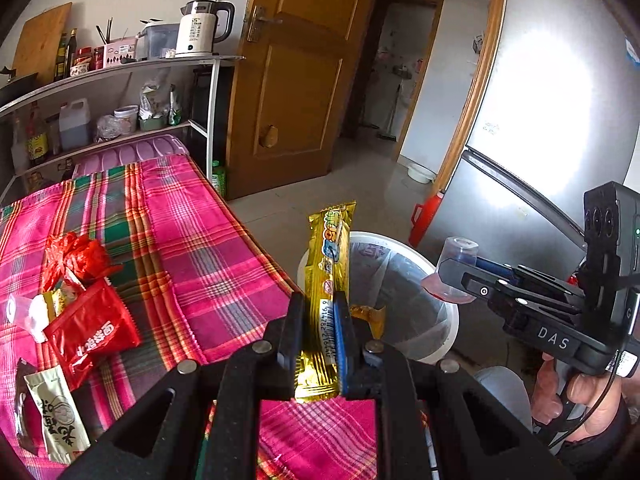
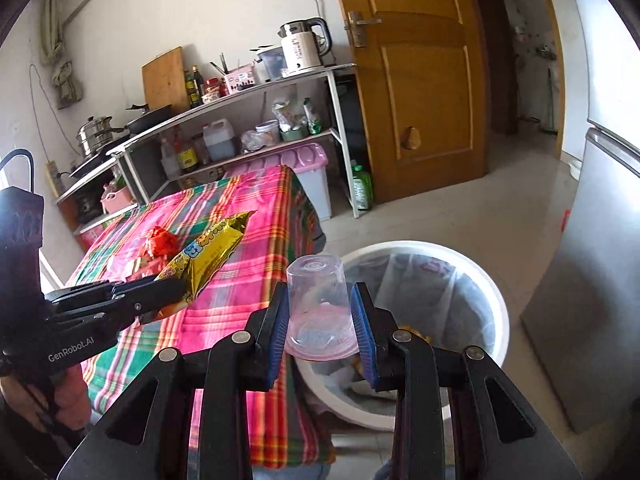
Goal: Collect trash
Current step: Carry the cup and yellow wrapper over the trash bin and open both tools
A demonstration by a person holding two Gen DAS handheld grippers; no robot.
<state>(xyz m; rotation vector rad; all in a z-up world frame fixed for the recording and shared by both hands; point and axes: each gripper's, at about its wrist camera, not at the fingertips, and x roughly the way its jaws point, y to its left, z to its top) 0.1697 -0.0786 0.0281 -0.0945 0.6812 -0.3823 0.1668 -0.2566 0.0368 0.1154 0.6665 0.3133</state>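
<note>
My left gripper (image 1: 320,300) is shut on a gold snack wrapper (image 1: 326,276) and holds it upright at the table's right edge, beside the white trash bin (image 1: 444,344). It also shows in the right wrist view (image 2: 176,292) with the wrapper (image 2: 212,252). My right gripper (image 2: 322,300) is shut on a clear plastic cup (image 2: 318,304), held bottom-up over the near rim of the bin (image 2: 496,320). In the left wrist view the right gripper (image 1: 448,276) holds the cup (image 1: 456,256) above the bin. More trash lies on the table: a red packet (image 1: 92,332), a crumpled red bag (image 1: 76,258), a beige sachet (image 1: 60,416).
The table carries a pink plaid cloth (image 1: 192,248). A silver fridge (image 1: 540,120) stands right of the bin. A shelf rack (image 2: 240,120) with a kettle (image 2: 304,48) and bottles is behind the table. A wooden door (image 2: 416,80) is open onto a corridor.
</note>
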